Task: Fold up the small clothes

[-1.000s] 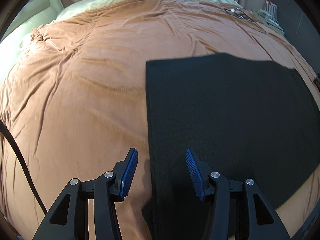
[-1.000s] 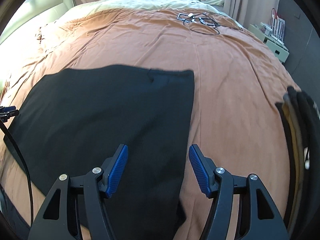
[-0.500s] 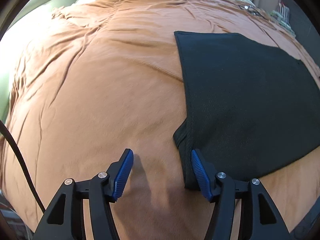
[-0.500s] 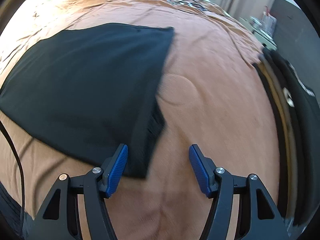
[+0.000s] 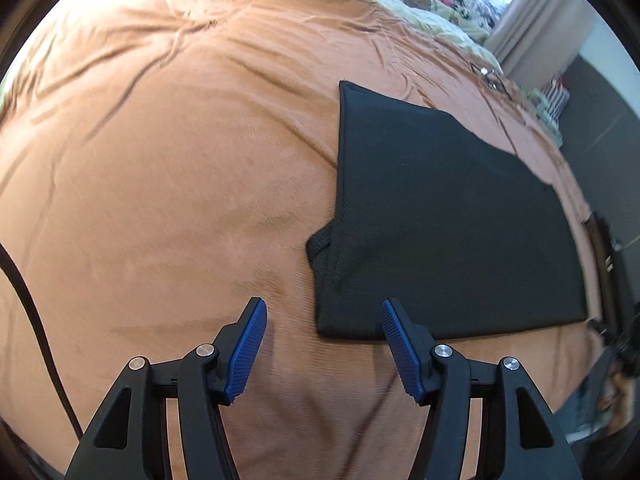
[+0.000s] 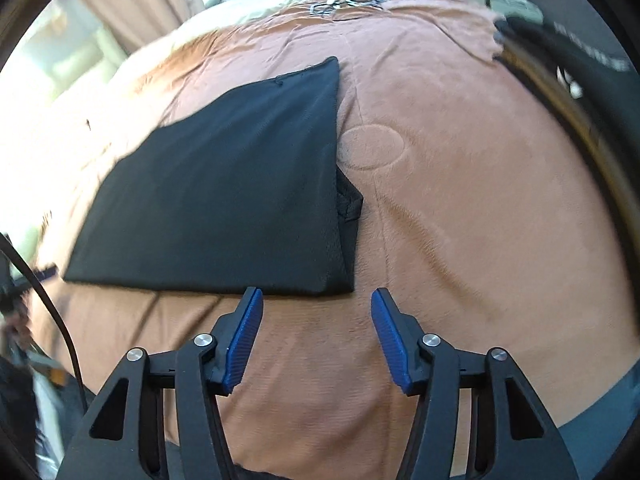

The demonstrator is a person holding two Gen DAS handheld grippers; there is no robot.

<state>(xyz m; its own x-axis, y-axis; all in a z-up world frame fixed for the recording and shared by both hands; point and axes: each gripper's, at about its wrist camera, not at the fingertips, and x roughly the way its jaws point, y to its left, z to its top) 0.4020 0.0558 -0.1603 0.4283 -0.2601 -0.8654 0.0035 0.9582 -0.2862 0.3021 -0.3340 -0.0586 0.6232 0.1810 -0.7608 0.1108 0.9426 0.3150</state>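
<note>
A black garment (image 5: 440, 216) lies flat and folded on the orange bedspread (image 5: 160, 184), with a short sleeve sticking out at each side. It also shows in the right wrist view (image 6: 232, 200). My left gripper (image 5: 322, 332) is open and empty, just short of the garment's near left corner. My right gripper (image 6: 316, 324) is open and empty, just short of the garment's near right corner. Neither gripper touches the cloth.
A stack of dark folded clothes (image 6: 576, 80) lies at the right edge of the bed. A tangle of cable (image 6: 344, 2) lies at the far end. Pillows and curtains stand beyond. A black cable (image 5: 36, 320) hangs at the left.
Both grippers have pulled back toward the near edge of the bed and off the garment. The garment's near edge now lies beyond the fingertips. Both stay open.
</note>
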